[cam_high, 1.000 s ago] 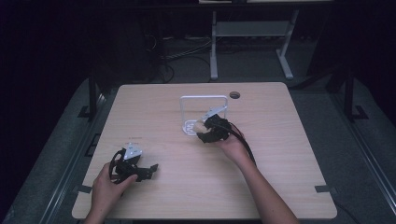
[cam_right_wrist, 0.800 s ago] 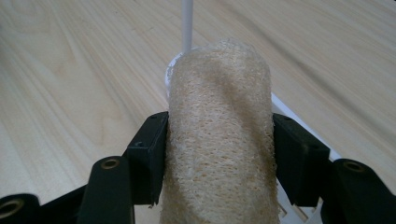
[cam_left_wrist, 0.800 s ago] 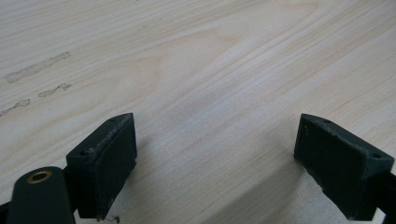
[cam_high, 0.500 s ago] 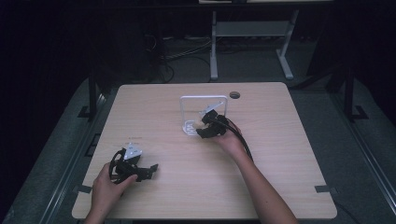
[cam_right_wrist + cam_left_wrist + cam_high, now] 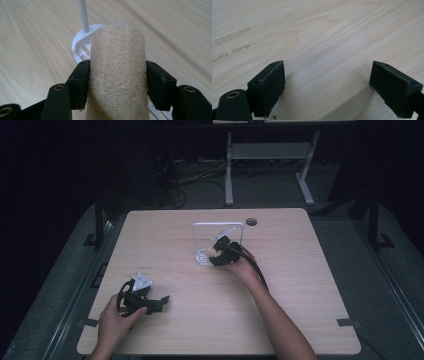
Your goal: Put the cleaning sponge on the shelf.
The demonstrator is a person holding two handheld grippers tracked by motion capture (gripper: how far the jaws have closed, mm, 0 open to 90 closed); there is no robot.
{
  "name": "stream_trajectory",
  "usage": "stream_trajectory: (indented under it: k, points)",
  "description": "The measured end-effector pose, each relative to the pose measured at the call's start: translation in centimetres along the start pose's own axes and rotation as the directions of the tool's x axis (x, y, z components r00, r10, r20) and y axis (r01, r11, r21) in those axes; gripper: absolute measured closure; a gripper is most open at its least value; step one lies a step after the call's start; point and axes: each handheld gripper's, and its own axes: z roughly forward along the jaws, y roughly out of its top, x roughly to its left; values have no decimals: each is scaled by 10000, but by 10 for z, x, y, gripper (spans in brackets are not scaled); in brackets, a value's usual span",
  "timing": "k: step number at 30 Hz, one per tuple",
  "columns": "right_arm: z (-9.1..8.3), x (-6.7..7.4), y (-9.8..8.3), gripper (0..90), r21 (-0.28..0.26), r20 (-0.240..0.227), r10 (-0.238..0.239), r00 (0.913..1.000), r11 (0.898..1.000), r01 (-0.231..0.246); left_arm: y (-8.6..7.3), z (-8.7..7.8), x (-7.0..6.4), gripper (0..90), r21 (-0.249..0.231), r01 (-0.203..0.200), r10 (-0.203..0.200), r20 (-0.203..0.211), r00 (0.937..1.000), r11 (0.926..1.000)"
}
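Loofah roll [image 5: 117, 72] clenched between right gripper [image 5: 117, 82] jaws | white rack [image 5: 82, 47] base just beyond: lower gently | left gripper [image 5: 327, 85] released, empty.

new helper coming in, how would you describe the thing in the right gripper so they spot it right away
On the light wooden table, look past the middle to the white wire rack with its round slotted base. Just in front of it the right gripper is shut on a loofah sponge: a tan, coarse-meshed cylinder, the table's one fibrous thing.
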Motion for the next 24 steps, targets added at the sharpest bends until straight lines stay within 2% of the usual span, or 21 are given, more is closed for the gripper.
stream_trajectory:
  k: [16,24]
  points:
    - [10,-2,0,398,316,56,-59,10000,9995,57,0,0,0,126,-18,18,-18,3,10000,10000]
    - [9,-2,0,342,292,70,80,9999,9995,-82,0,0,0,126,-18,18,-18,4,10000,10000]
